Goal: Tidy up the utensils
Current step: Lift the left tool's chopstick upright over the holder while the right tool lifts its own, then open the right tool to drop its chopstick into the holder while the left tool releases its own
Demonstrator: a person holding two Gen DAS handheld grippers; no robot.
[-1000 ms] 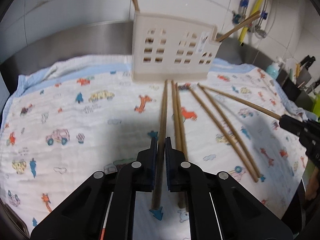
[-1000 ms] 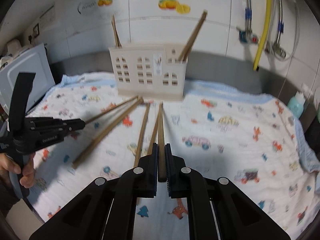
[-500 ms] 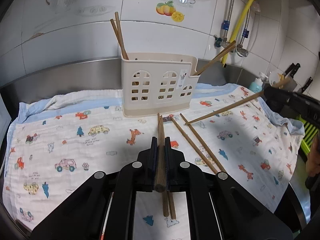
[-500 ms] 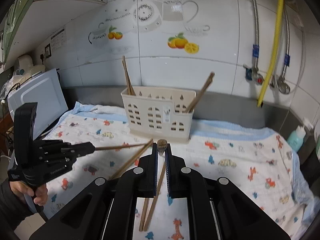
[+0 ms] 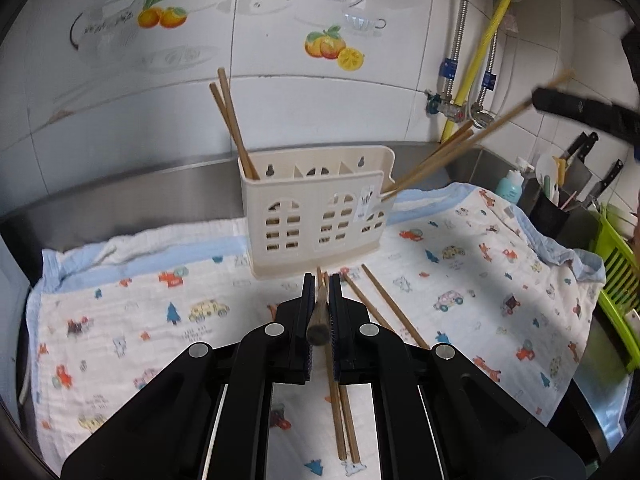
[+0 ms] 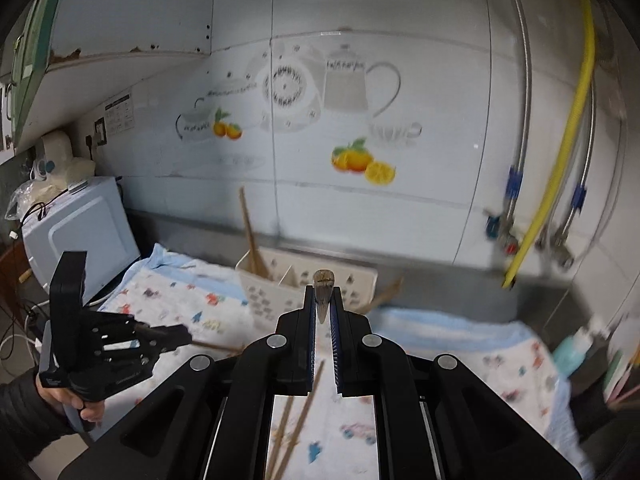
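Observation:
My left gripper (image 5: 323,280) is shut on a brown chopstick (image 5: 318,322), seen end-on between its pads, above the cloth. The cream utensil holder (image 5: 316,220) stands just beyond, with two chopsticks (image 5: 232,128) in its left slot and others (image 5: 436,156) leaning out at its right. Several loose chopsticks (image 5: 384,308) lie on the cloth below. My right gripper (image 6: 323,292) is shut on another chopstick (image 6: 323,280), raised above the holder (image 6: 280,284). In the left wrist view the right gripper (image 5: 584,110) is at the upper right. In the right wrist view the left gripper (image 6: 120,348) is at the lower left.
A cartoon-print cloth (image 5: 160,320) covers the steel counter. A white appliance (image 6: 80,232) stands at the left end. At the right are a black knife holder (image 5: 556,208), a teal bottle (image 5: 510,186) and a green rack (image 5: 616,272). A yellow hose (image 5: 480,60) and pipes run down the tiled wall.
Both grippers have risen, each lifting its chopstick off the cloth. The right one climbed more, and its view now looks down on the holder's top.

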